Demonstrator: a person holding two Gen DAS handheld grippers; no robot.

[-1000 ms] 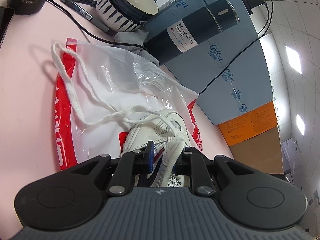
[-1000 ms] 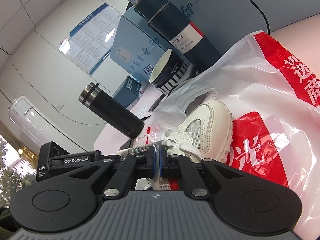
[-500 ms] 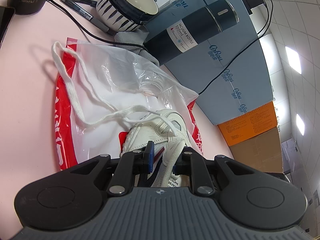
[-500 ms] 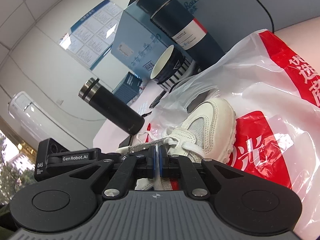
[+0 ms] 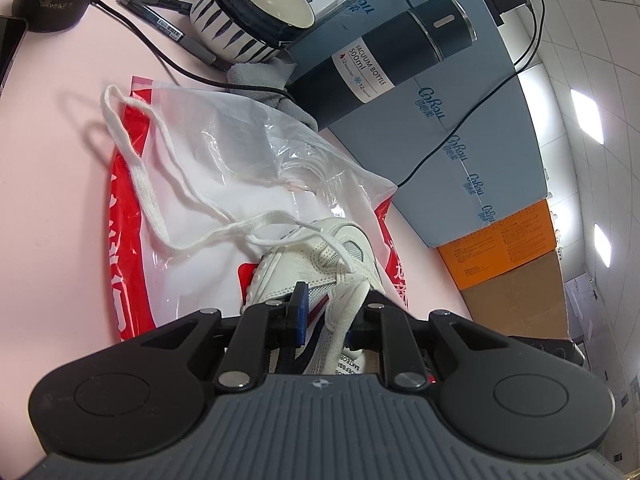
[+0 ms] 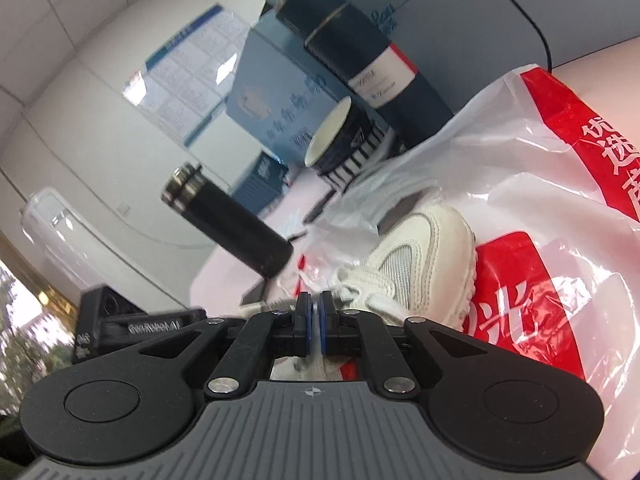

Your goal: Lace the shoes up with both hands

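Observation:
A white sneaker [image 5: 320, 264] lies on a red and white plastic bag [image 5: 224, 168] on the pink table. My left gripper [image 5: 326, 312] is shut on the shoe's tongue [image 5: 348, 320], which fills the gap between its blue pads. A long white lace [image 5: 160, 184] runs loose from the shoe over the bag to the left. In the right wrist view the sneaker [image 6: 416, 260] points up and right. My right gripper [image 6: 316, 320] is shut on a white lace end next to the eyelets.
A striped mug [image 5: 252, 24], a dark vacuum bottle [image 5: 380, 60], pens [image 5: 160, 12] and a black cable [image 5: 168, 64] sit behind the bag. A blue-grey box [image 5: 460, 128] lines the right side. A black flask [image 6: 228, 220] stands beyond the shoe in the right wrist view.
My right gripper has moved with the lace, and its view has swung and blurred. The left gripper and the tongue it holds have stayed still.

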